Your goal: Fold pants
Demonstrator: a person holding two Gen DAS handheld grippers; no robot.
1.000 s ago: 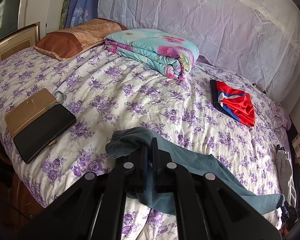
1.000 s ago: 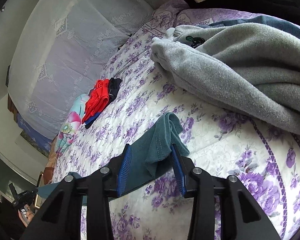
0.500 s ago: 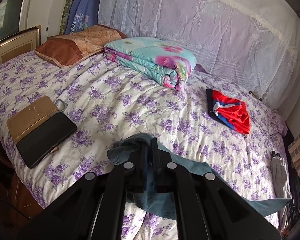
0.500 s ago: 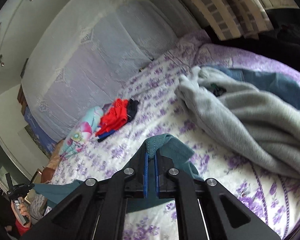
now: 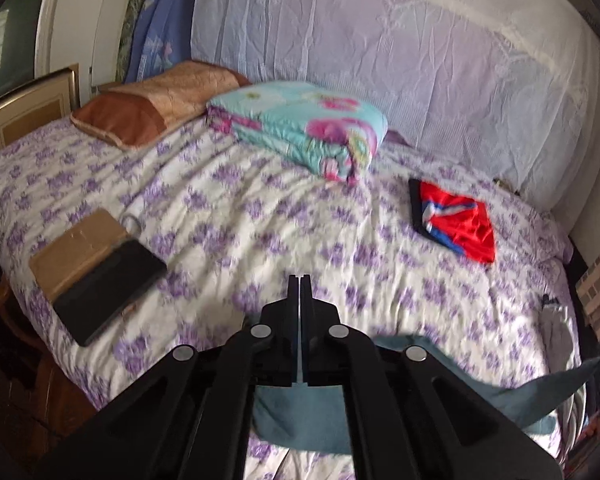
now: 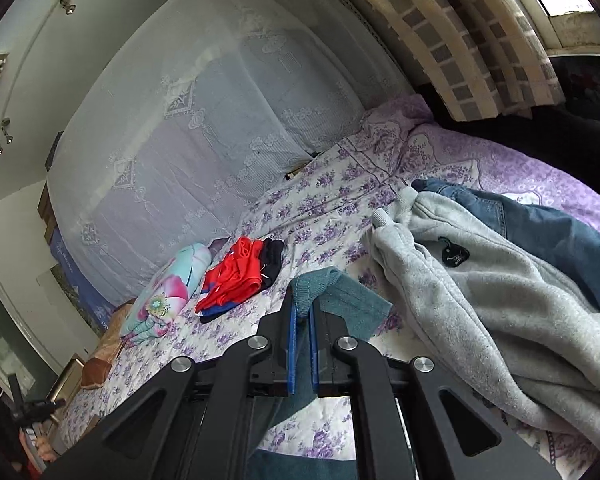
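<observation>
Left gripper (image 5: pixel 300 280), jaws pressed flat together with only a sliver of light between them, hovers above a bed spread with a purple-flowered cover (image 5: pixel 260 200). A brown book (image 5: pixel 76 248) and a black case (image 5: pixel 108 292) lie off to its left, a tan pillow (image 5: pixel 156 108) and a folded floral quilt (image 5: pixel 300 124) ahead of it, and a red garment (image 5: pixel 460 224) ahead to its right. The teal pants (image 5: pixel 300 416) sag beneath the fingers and trail away to the right. No cloth shows at the tips, and whether the fabric is pinched further back cannot be told.

Right gripper (image 6: pixel 302 304), nearly closed, has its blue pads clamped on a bunched edge of the pants, which spills over the tips and hangs below the tool. Quilt and red garment sit ahead to its left. A grey sweatshirt (image 6: pixel 480 300) heaped over blue jeans (image 6: pixel 560 236) lies close on its right.

The fold looks barely begun: the garment hangs slack between the two tools, not spread flat. The likeliest failure is the left end dropping free if that gripper has no true hold, leaving the pants dangling from one corner. The right pinch takes only a narrow rim of cloth, so a sharp pull could slide it out. The loose fabric hangs near the grey sweatshirt and could catch it, spoiling any flat lay-down.
</observation>
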